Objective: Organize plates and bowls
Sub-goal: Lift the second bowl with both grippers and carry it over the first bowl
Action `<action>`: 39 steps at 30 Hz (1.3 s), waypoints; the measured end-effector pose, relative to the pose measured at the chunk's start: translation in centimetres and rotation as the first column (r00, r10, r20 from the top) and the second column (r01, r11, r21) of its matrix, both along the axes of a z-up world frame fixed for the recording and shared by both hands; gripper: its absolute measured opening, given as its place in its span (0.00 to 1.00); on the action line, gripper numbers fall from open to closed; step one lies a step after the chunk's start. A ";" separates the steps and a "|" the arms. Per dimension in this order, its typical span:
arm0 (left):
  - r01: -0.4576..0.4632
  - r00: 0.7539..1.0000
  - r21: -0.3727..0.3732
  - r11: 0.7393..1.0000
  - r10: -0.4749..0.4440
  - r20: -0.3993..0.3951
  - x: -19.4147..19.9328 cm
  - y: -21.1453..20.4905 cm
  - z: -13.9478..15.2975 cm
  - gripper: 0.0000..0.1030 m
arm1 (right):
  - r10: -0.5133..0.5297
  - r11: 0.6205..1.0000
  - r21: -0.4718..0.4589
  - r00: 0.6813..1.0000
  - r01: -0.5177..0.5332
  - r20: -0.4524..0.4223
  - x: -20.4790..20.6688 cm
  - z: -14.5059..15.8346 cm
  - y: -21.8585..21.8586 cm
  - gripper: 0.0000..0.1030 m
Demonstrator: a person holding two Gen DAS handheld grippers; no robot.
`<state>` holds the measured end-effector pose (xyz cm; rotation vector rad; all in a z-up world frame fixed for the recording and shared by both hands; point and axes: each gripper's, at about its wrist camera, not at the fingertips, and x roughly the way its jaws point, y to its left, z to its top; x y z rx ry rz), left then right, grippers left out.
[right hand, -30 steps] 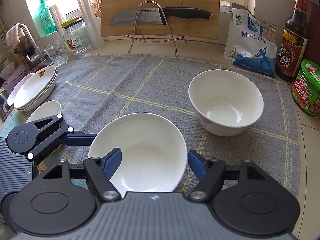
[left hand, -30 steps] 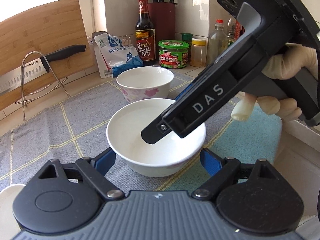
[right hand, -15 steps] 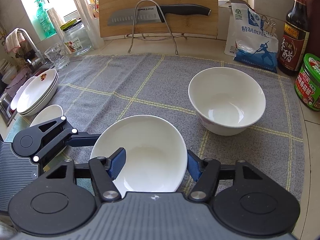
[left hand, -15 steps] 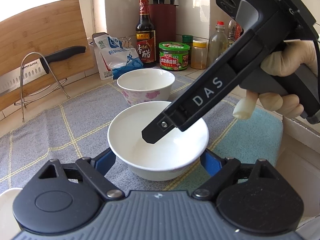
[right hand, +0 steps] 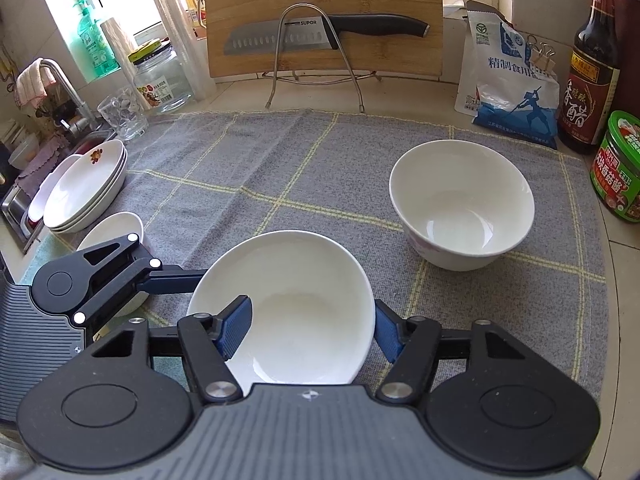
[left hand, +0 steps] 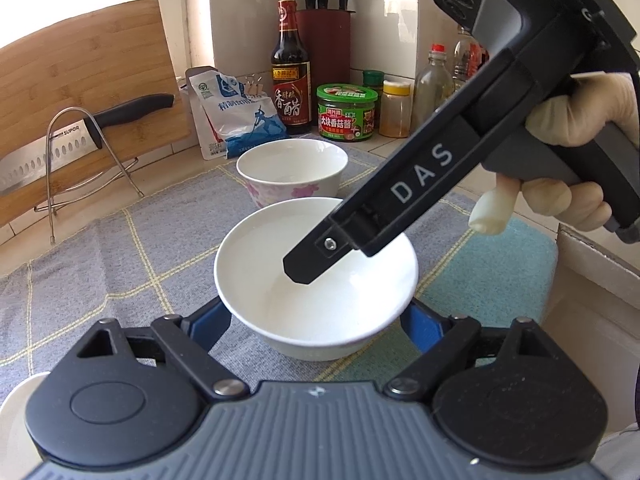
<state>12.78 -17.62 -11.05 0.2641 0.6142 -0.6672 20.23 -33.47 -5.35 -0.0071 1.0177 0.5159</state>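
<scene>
A plain white bowl (left hand: 316, 280) sits on the grey checked mat (left hand: 100, 264); it also shows in the right wrist view (right hand: 288, 308). My left gripper (left hand: 316, 320) is open, one blue finger on each side of the bowl. My right gripper (right hand: 312, 328) straddles the bowl's rim, its left finger (right hand: 236, 326) inside and its right finger (right hand: 386, 336) outside, closing in on the rim. A second white bowl with pink flowers (left hand: 292, 170) stands behind it, also visible in the right wrist view (right hand: 462, 204).
A stack of plates (right hand: 86, 188) and a small white dish (right hand: 110, 228) lie at the mat's left edge by the sink. A knife on a wire stand (right hand: 320, 36), cutting board, salt bag (right hand: 508, 80), vinegar bottle (right hand: 588, 76) and jars (right hand: 618, 168) line the back.
The right gripper's fingers have narrowed around the plain bowl's rim, and the bowl has tilted or risen slightly. The left gripper has stayed around the bowl.
</scene>
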 end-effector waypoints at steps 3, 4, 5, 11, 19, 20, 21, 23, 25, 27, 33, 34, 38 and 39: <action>-0.005 1.000 0.002 1.000 0.005 0.001 -0.5 0.5 0.6 0.88 | 0.003 1.000 0.020 1.000 -0.003 0.001 -0.3 0.7 0.4 0.68; -0.007 1.000 0.002 1.000 0.007 0.000 -0.6 0.7 0.8 0.88 | 0.004 1.000 0.027 1.000 -0.004 0.002 -0.5 1.0 0.6 0.68; -0.011 1.000 0.002 1.000 0.011 -0.002 -0.8 1.0 1.0 0.88 | 0.008 0.999 0.033 1.000 -0.008 0.006 -0.6 1.3 0.8 0.68; -0.034 0.999 -0.006 0.999 0.034 -0.005 -1.6 2.8 2.2 0.88 | 0.038 0.998 0.039 0.999 -0.040 0.030 -1.5 2.8 2.7 0.68; -0.074 0.997 -0.023 0.997 0.074 -0.004 -2.6 5.9 3.4 0.88 | 0.076 0.995 0.064 0.996 -0.079 0.048 -2.0 4.0 5.6 0.68; -0.079 0.997 -0.023 0.997 0.079 -0.001 -2.9 6.3 3.5 0.88 | 0.083 0.994 0.064 0.995 -0.086 0.050 -2.1 4.1 6.1 0.68; -0.083 0.997 -0.021 0.996 0.083 0.002 -3.0 6.7 3.6 0.88 | 0.088 0.994 0.064 0.995 -0.091 0.051 -2.1 4.2 6.5 0.68; -0.094 0.996 -0.021 0.995 0.094 0.003 -3.3 7.4 3.7 0.88 | 0.101 0.992 0.068 0.994 -0.104 0.053 -2.1 4.3 7.4 0.68; -0.107 0.994 -0.022 0.994 0.107 0.007 -3.6 8.4 3.9 0.88 | 0.114 0.991 0.071 0.992 -0.118 0.055 -2.1 4.4 8.2 0.68; -0.120 0.993 -0.022 0.993 0.120 0.010 -3.7 9.2 4.0 0.88 | 0.130 0.988 0.072 0.990 -0.134 0.058 -2.1 4.5 9.3 0.68; -0.158 0.987 -0.021 0.987 0.159 0.008 -4.0 11.8 4.1 0.88 | 0.174 0.981 0.078 0.983 -0.178 0.062 -1.9 4.6 12.1 0.68; -0.165 0.986 -0.019 0.986 0.165 0.007 -4.0 12.1 4.1 0.88 | 0.179 0.980 0.078 0.982 -0.184 0.062 -1.9 4.6 12.5 0.68; -0.187 0.982 -0.021 0.982 0.188 0.004 -4.2 13.5 4.1 0.88 | 0.196 0.977 0.076 0.979 -0.201 0.060 -1.8 4.4 14.3 0.68; -0.192 0.981 -0.020 0.981 0.192 0.005 -4.3 13.9 4.0 0.88 | 0.200 0.976 0.077 0.978 -0.204 0.059 -1.8 4.3 14.5 0.68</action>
